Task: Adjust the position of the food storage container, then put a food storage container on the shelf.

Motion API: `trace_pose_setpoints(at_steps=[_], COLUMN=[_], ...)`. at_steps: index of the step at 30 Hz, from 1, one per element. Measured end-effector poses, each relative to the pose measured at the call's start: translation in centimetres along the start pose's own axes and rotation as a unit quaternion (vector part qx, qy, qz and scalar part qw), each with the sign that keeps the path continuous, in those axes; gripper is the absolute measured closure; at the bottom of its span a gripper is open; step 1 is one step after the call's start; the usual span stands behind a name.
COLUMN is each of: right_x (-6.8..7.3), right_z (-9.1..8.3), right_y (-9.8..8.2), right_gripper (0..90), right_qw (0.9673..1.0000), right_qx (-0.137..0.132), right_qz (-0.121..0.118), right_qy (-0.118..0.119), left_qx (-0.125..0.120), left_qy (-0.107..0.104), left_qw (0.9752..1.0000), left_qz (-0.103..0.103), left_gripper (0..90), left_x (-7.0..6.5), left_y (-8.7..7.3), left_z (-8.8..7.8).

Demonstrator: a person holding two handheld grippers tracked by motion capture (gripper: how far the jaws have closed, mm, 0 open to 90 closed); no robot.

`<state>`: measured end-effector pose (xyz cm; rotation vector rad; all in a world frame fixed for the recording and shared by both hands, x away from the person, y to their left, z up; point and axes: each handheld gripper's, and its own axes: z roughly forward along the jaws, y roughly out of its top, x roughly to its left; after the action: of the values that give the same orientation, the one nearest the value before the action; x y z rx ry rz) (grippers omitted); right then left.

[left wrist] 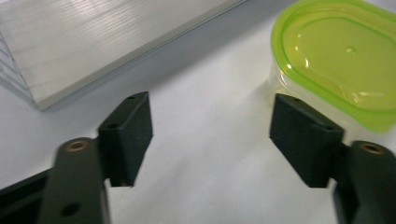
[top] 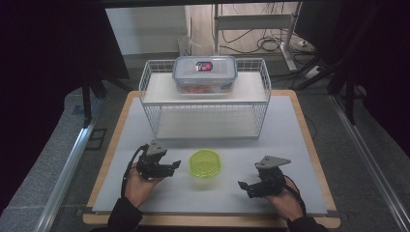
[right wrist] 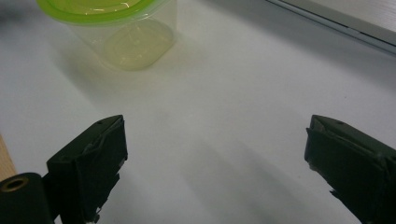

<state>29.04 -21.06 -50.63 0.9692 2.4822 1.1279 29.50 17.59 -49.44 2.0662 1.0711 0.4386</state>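
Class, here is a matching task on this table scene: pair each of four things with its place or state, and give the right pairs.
Things:
1. green-lidded container
2. blue-lidded box
3. wire rack
4. left gripper

Places or states:
A. on the rack's top shelf
B. jaws open, nothing between them
C. on the table between the two grippers
D. at the back of the table, with two shelves

Pairs: 1-C, 2-A, 3-D, 4-B

High cam above table (top: 290,145) facing fwd/down, both tongs cams low, close, sharing green-lidded tub (top: 204,163).
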Motion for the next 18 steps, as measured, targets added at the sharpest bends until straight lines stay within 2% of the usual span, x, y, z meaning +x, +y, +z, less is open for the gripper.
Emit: trace_pose_setpoints(at_steps=[5, 10, 15, 18], right_x=[0.0, -0.1, 0.0, 0.1], right_z=[0.1, 0.1, 0.3, 0.2], right_y=[0.0, 0.1, 0.4, 0.8], right_gripper=[4.4, 2.1, 0.8, 0.7], right_qw=[1.0000, 0.9997, 0.9992, 0.9990], right_qx=[0.001, -0.003, 0.000, 0.005], right_qz=[0.008, 0.023, 0.038, 0.041], right_qy=[0.002, 0.004, 0.011, 0.019], left_qx=[-0.008, -0.008, -0.017, -0.013], left_qy=[-0.007, -0.007, -0.009, 0.000], left_qw=[0.9999, 0.9999, 0.9998, 0.9999], left_qz=[-0.012, -0.005, 0.001, 0.007], left_gripper=[19.1, 9.8, 8.1, 8.2], left_x=[0.2, -0.2, -0.5, -0.6], left_y=[-1.3, -2.3, -3.4, -3.8], left_z=[-1.0, -1.7, -2.0, -1.9])
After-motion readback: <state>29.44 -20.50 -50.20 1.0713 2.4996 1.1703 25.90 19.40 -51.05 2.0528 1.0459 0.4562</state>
